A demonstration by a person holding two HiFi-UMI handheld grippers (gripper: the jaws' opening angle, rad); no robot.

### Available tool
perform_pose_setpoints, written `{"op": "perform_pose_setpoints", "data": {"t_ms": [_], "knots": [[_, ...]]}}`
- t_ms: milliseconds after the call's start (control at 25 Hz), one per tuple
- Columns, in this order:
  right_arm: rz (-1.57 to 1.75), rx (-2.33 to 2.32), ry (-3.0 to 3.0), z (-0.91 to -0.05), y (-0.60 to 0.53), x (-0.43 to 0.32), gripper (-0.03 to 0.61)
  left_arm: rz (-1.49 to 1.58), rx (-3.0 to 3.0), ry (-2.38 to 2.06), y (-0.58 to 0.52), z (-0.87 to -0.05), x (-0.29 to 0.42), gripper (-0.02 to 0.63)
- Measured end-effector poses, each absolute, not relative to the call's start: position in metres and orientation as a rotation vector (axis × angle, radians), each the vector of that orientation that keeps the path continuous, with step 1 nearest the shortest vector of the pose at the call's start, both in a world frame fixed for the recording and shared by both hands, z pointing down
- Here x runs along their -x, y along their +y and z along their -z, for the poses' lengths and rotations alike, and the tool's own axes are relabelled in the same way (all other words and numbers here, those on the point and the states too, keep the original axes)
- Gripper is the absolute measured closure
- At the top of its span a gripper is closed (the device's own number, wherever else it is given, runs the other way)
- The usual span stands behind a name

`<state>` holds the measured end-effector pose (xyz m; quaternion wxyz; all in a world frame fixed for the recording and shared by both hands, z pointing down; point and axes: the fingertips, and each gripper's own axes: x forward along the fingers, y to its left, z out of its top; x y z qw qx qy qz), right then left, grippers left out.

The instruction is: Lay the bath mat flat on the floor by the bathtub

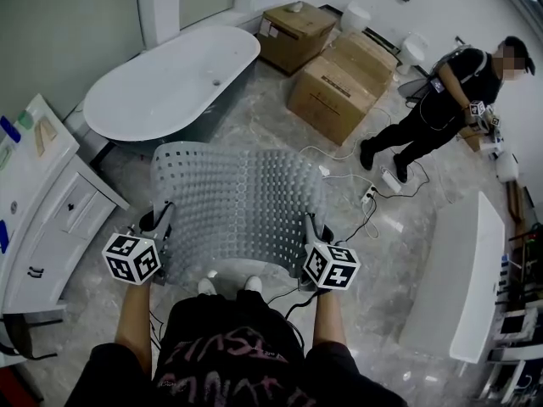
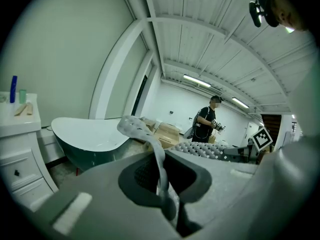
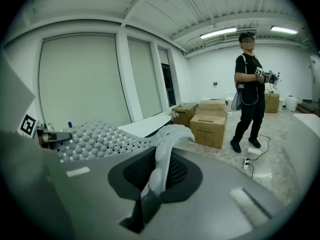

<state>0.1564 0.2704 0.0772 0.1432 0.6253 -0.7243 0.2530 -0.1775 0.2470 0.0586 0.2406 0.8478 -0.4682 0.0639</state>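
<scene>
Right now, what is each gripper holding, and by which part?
Both hold the bath mat. The left gripper is shut on its left edge and the right gripper on its right edge, with the mat bowed between them.

You have nothing here that reads cleanly. The pink lettering across your black shirt is upside down and too garbled to spell out. The white label on the brown cardboard box is too small to read. The white marker cube on your left and the white marker cube on your right show only black square patterns, no letters.
</scene>
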Motion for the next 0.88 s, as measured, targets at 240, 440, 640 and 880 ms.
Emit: {"op": "perform_pose_setpoints", "data": {"t_ms": [240, 440, 640, 880], "knots": [[-0.736, -1.787, -2.089, -0.082, 0.27, -0.145, 0.535, -0.173, -2.31, -1.274, 0.249, -0.065, 0.185, 0.601], [-0.74, -1.825, -2.07, -0.083, 0.272, -0.138, 0.534, -0.156, -2.305, -1.275, 0.25, -0.069, 0.201, 0.601], [-0.733, -1.837, -2.069, -0.082, 0.275, -0.126, 0.534, -0.149, -2.307, -1.261, 0.252, -0.072, 0.21, 0.601], [-0.719, -1.838, -2.071, -0.079, 0.275, -0.126, 0.534, -0.156, -2.316, -1.25, 0.25, -0.073, 0.208, 0.601]]}}
